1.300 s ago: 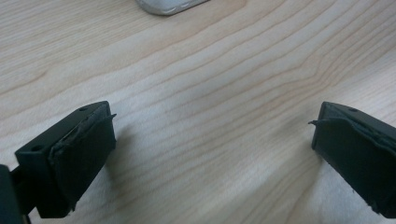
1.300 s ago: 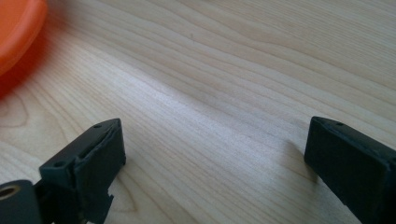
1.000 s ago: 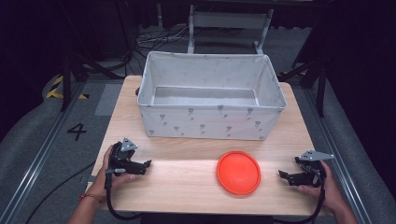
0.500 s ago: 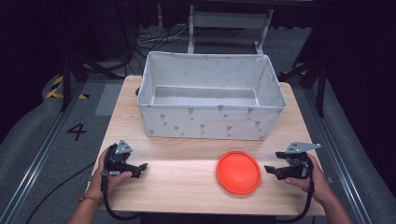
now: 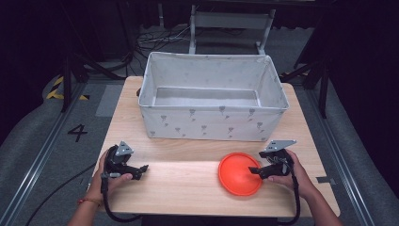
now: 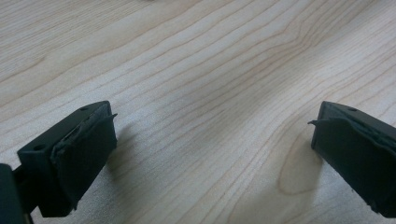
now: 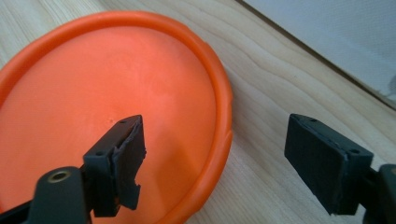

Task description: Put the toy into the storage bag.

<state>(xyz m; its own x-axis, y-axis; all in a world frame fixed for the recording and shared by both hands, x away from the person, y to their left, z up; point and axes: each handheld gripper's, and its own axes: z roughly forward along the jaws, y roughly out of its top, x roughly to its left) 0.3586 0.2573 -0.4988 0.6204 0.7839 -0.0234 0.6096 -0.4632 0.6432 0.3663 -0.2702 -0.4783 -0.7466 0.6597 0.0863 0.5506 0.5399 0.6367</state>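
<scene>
Orange disc (image 5: 239, 173) lies flat on the wooden worktop (image 5: 188, 181), in front of the grey fabric bin (image 5: 212, 102); the right tool (image 7: 212, 154) has its jaws spread wide astride the disc's rim, one over the disc, one over bare wood; the left tool (image 6: 212, 144) gapes over bare worktop, well apart.

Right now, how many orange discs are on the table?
1. The disc lies flat on the table's near right, in front of the bin, at the open right hand-held gripper. The bin looks empty.
</scene>
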